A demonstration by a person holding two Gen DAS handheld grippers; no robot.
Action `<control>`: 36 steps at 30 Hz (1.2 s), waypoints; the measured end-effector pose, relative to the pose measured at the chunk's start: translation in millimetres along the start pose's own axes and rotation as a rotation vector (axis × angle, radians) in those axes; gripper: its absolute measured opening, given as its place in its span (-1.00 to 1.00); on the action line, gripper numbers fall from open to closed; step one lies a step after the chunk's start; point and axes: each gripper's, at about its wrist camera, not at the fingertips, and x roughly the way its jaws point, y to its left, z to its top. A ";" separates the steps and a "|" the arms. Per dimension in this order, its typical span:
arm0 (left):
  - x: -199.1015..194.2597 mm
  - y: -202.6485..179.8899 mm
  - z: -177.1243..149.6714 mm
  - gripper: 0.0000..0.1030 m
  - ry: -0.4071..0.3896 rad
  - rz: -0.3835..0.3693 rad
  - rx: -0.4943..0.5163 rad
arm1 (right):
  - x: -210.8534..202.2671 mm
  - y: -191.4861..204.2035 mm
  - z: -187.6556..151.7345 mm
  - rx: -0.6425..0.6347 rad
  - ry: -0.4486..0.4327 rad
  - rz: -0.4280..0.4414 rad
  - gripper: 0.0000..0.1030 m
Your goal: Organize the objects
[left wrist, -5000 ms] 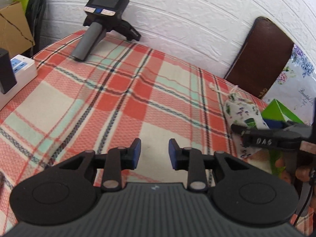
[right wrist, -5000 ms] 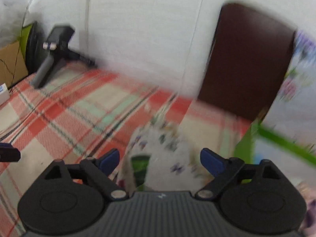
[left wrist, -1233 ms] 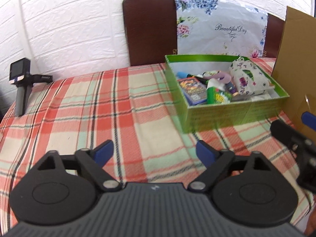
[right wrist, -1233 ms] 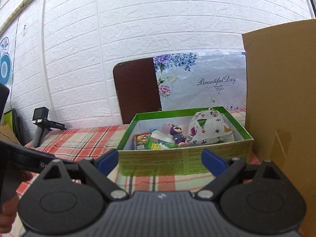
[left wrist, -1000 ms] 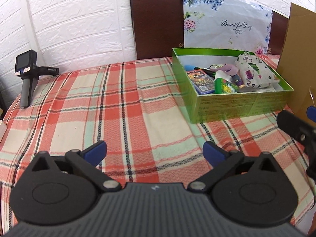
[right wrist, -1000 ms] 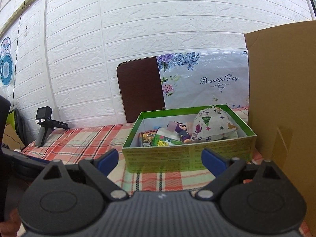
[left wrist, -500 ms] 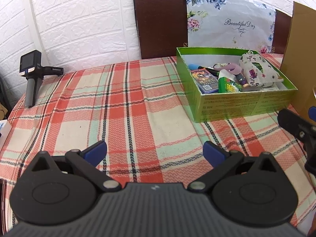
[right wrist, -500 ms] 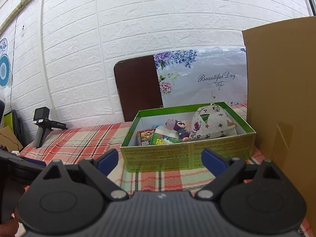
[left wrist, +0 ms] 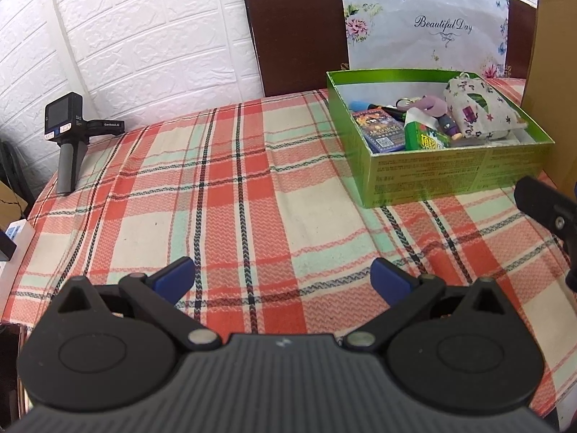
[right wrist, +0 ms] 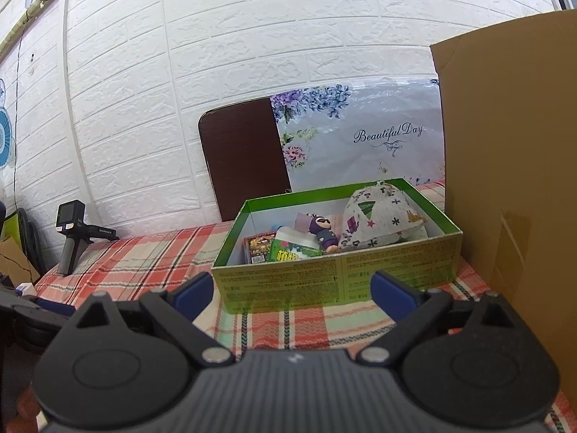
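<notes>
A green box (left wrist: 425,176) (right wrist: 335,281) sits on the plaid tablecloth (left wrist: 216,195) at the far right. Inside it lie a patterned cloth pouch (left wrist: 476,108) (right wrist: 378,218), a purple figure toy (right wrist: 324,234), a card pack (left wrist: 382,131) and a green packet (left wrist: 422,139). My left gripper (left wrist: 283,279) hovers open over the near part of the cloth, empty. My right gripper (right wrist: 294,290) is open and empty, held low just in front of the box's near wall. The right gripper's finger (left wrist: 544,205) shows at the right edge of the left wrist view.
A handheld camera on a grip (left wrist: 68,140) (right wrist: 72,238) stands at the far left of the table. A brown cardboard sheet (right wrist: 512,166) rises right of the box. A dark board (left wrist: 295,29) and a floral bag (left wrist: 425,25) lean on the white brick wall. A power strip (left wrist: 10,238) lies at the left edge.
Five seconds ago the pouch lay on the cloth by the right gripper; now it rests in the box. Both grippers have pulled back and the left one has opened wide.
</notes>
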 end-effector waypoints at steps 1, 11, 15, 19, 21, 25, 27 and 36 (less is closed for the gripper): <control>-0.1 0.2 -0.2 1.00 0.002 -0.001 0.000 | 0.0 -0.1 -0.1 0.001 0.001 0.000 0.90; -0.2 -3.5 -1.4 1.00 0.011 0.012 0.006 | 0.3 -0.5 -1.6 0.016 0.013 -0.004 0.91; 0.5 -5.7 -1.7 1.00 0.018 0.017 0.007 | 0.3 -0.4 -2.3 0.017 0.014 -0.004 0.91; 1.1 -6.2 -1.8 1.00 0.022 0.020 0.005 | 0.6 -1.0 -3.0 0.019 0.015 -0.005 0.92; 1.2 -6.5 -1.7 1.00 0.024 0.021 0.005 | 1.3 -1.6 -3.6 0.022 0.018 -0.006 0.93; 1.8 -6.6 -1.7 1.00 0.024 0.024 0.007 | 1.7 -1.7 -4.2 0.028 0.022 -0.006 0.93; 2.2 -7.7 -1.5 1.00 0.026 0.027 0.006 | 1.7 -2.0 -3.9 0.028 0.022 -0.007 0.94; 3.8 -7.8 -1.3 1.00 0.027 0.034 0.009 | 1.9 -1.4 -3.6 0.028 0.023 -0.007 0.96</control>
